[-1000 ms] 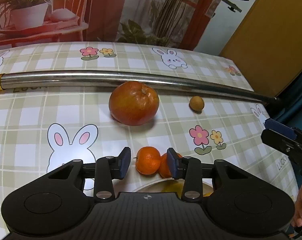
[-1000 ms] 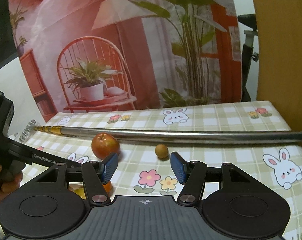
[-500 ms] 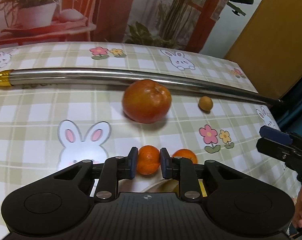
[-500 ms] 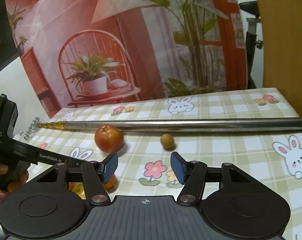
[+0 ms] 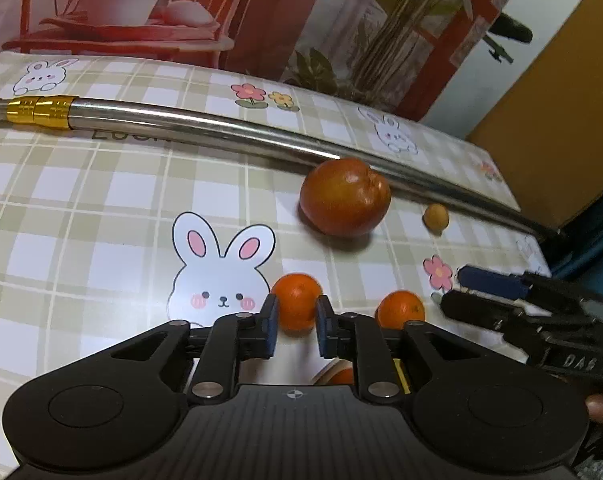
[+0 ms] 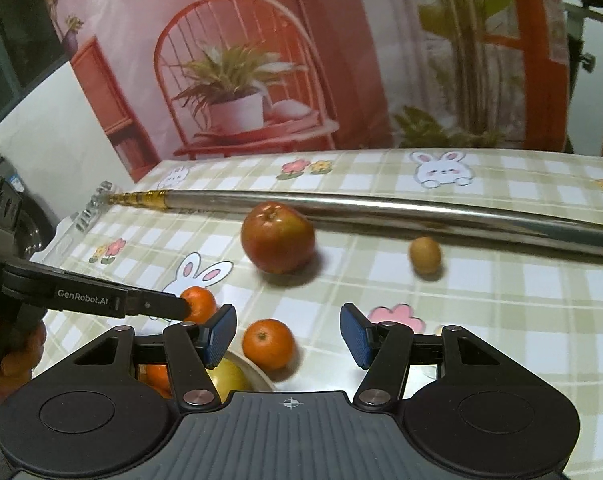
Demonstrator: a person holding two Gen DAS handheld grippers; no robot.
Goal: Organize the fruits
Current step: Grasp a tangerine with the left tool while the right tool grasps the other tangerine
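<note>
My left gripper (image 5: 295,322) is shut on a small tangerine (image 5: 297,304), its blue pads pressed to both sides; the right wrist view shows that same tangerine (image 6: 199,303) at the left gripper's tip (image 6: 183,307). A second tangerine (image 5: 400,309) (image 6: 268,343) lies on the cloth just beyond a white plate (image 6: 257,372) holding a yellow fruit (image 6: 225,380) and more orange fruit. My right gripper (image 6: 288,334) hangs open above that loose tangerine with nothing between its pads. Farther back sit a red apple (image 5: 344,197) (image 6: 278,237) and a small brown fruit (image 5: 436,217) (image 6: 424,254).
A long steel pole (image 5: 221,132) (image 6: 381,208) with a gold end crosses the table behind the fruit. The checked bunny tablecloth (image 5: 81,220) covers the table; its right edge falls away near the right gripper (image 5: 541,312). A printed backdrop stands behind.
The left gripper's jaws closed on the near tangerine and carried it left, away from the second one. The right gripper dipped toward the table, still open at the same width.
</note>
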